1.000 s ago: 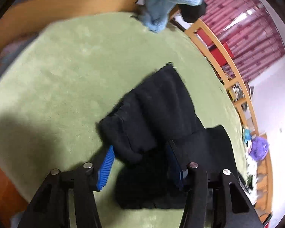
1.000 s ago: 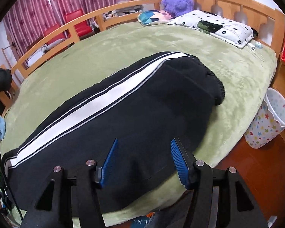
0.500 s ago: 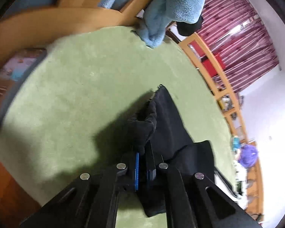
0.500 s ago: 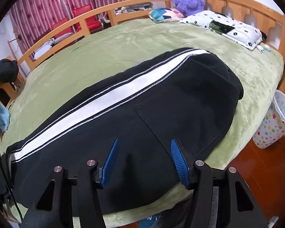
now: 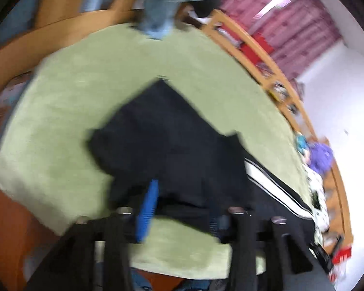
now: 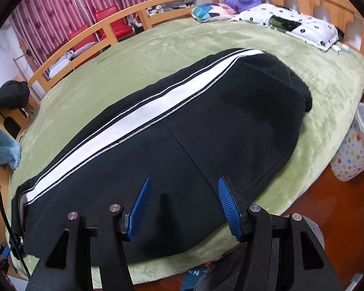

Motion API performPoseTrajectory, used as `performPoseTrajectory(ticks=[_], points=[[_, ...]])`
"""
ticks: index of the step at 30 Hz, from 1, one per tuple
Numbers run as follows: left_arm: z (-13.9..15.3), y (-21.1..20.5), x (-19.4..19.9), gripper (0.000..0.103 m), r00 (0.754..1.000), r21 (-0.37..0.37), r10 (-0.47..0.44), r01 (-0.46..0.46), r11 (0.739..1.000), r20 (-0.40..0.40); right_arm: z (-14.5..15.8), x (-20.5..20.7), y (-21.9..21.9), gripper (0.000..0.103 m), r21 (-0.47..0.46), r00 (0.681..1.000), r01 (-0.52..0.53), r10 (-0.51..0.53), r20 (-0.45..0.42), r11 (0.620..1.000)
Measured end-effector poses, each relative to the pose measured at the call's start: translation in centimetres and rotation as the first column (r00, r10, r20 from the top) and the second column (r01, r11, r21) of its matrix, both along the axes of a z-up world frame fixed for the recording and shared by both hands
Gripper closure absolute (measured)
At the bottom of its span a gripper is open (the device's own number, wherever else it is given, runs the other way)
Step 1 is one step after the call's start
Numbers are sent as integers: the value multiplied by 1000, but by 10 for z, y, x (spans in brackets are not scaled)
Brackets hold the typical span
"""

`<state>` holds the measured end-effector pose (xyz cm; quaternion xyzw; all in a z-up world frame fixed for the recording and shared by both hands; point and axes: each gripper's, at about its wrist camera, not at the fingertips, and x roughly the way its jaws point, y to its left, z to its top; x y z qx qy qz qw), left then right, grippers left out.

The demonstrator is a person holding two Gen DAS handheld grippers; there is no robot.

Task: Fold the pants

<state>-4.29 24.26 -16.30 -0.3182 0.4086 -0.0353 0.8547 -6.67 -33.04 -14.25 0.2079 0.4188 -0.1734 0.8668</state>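
Black pants [image 6: 206, 131] on green blanket [image 6: 157, 48], left tongs [image 5: 179, 208] just opening, right tongs [image 6: 183, 206] wide, no legible label.

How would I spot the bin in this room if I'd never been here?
Find the big bed with the green blanket and the black pants spread across it. Follow its near right edge down to the wooden floor: the bin stands there, beside the bed. It is white, covered in coloured stars.

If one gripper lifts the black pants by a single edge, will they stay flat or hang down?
The black pants would probably hang down limp: the cloth follows the green blanket and bunches softly at the waistband. The thick fleece-like fabric suggests moderate weight. They should not slip easily on that plush surface.
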Motion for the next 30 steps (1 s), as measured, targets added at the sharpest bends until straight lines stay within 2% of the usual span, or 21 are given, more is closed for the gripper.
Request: performPoseTrajectory(ticks=[1,5,7,11,13,14,15,16,17,18,19,20,22,26,28,29,30], points=[[3,-9,2,39,1000,-2,-17,17,1000,12,0,2,-1,46,6,1000,-4,4,1,1000],[6,-65,21,38,991,14,-126,126,992,38,1,6,0,46,4,999,-32,32,1,999],[4,-88,32,34,987,39,-157,156,987,23,3,4,-1,46,-5,999,-43,43,5,999],[-5,-129,50,28,989,233,-145,150,961,-38,3,0,-4,46,-15,998,-59,59,4,998],[-14,-142,58,27,991,372,-92,122,920,-97,-1,-2,-8,46,-6,998,-62,62,-2,998],[-18,-145,60,28,992,439,-70,109,892,-105,-4,-2,-10,46,-1,998,-59,59,-5,998],[-20,-146,62,42,994,504,-33,80,860,-102,-8,-2,-13,46,5,999,-51,51,-10,999],[-20,-140,63,66,995,509,-30,76,858,-97,-10,-1,-15,46,9,999,-44,44,-13,999],[-18,-130,65,79,995,435,-64,93,896,-81,-13,-1,-18,46,18,999,-36,36,-16,999],[-11,-116,66,85,997,356,-60,75,931,-55,-16,1,-21,46,31,999,-27,28,-19,999],[-4,-103,67,89,999,322,-33,40,946,-28,-19,3,-24,46,41,1000,-21,22,-22,999],[10,-84,69,89,1000,338,23,-27,941,14,-21,5,-25,46,47,1000,-16,17,-25,999],[28,-63,78,89,995,387,86,-101,917,55,-24,11,-28,46,46,999,-12,13,-33,999],[45,0,113,89,981,334,178,-193,923,78,-27,20,-28,46,39,999,-11,13,-41,999],[45,13,130,81,983,310,175,-183,933,53,-28,22,-27,46,37,999,-7,8,-41,999],[46,13,140,79,981,320,189,-189,928,30,-28,23,-27,46,36,999,-3,4,-43,999],[48,15,146,69,973,368,230,-219,903,15,-29,23,-26,46,36,999,1,1,-46,999]])
